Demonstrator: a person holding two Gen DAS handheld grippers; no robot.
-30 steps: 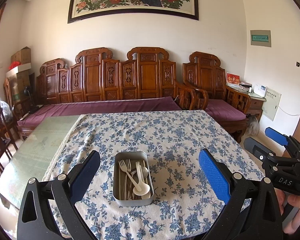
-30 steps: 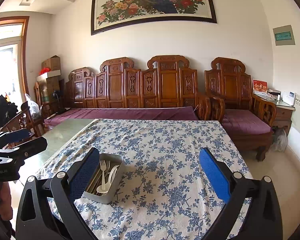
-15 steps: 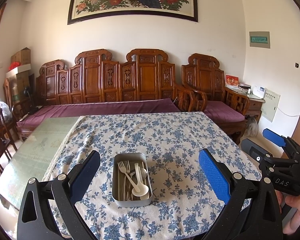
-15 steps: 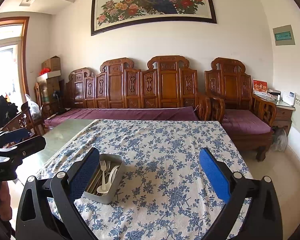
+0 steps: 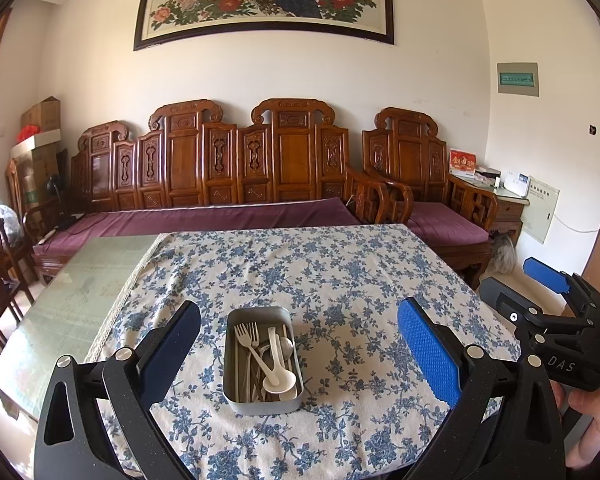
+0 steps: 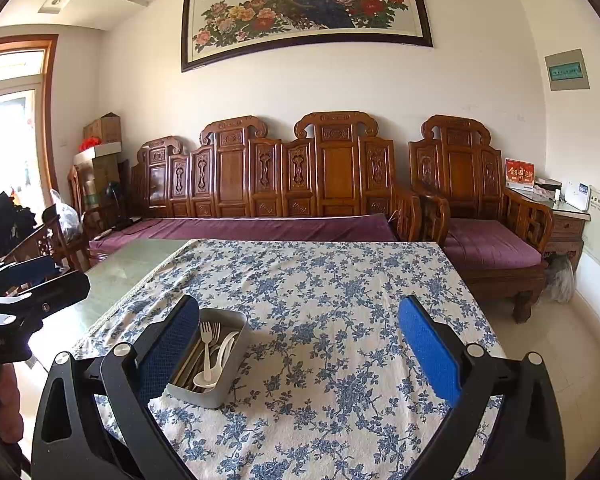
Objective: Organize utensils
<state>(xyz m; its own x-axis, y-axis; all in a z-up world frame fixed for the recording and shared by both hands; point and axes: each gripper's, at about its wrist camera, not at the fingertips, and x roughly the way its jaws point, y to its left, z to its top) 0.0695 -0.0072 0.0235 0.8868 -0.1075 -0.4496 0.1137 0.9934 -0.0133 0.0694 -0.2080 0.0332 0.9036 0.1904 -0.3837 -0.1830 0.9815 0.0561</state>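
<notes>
A grey metal tin (image 5: 262,360) sits on the blue-flowered tablecloth (image 5: 340,280) near the table's front edge. In it lie a white plastic fork (image 5: 247,338), a white spoon (image 5: 278,376), metal spoons and chopsticks. My left gripper (image 5: 298,350) is open and empty, held above and just behind the tin, which shows between its fingers. My right gripper (image 6: 298,354) is open and empty, to the right of the tin (image 6: 210,360), whose left end is hidden behind its left finger (image 6: 168,344). The right gripper also shows at the right edge of the left wrist view (image 5: 548,304).
The cloth covers the right part of a glass-topped table (image 5: 80,288); the bare glass lies at the left. A carved wooden sofa (image 5: 240,184) with purple cushions stands behind the table. An armchair (image 5: 428,200) and a side table (image 5: 504,208) stand at the right.
Both grippers stay open and empty. The left wrist view has drifted back a little, so the tin sits slightly lower and nearer. The right gripper has barely moved.
</notes>
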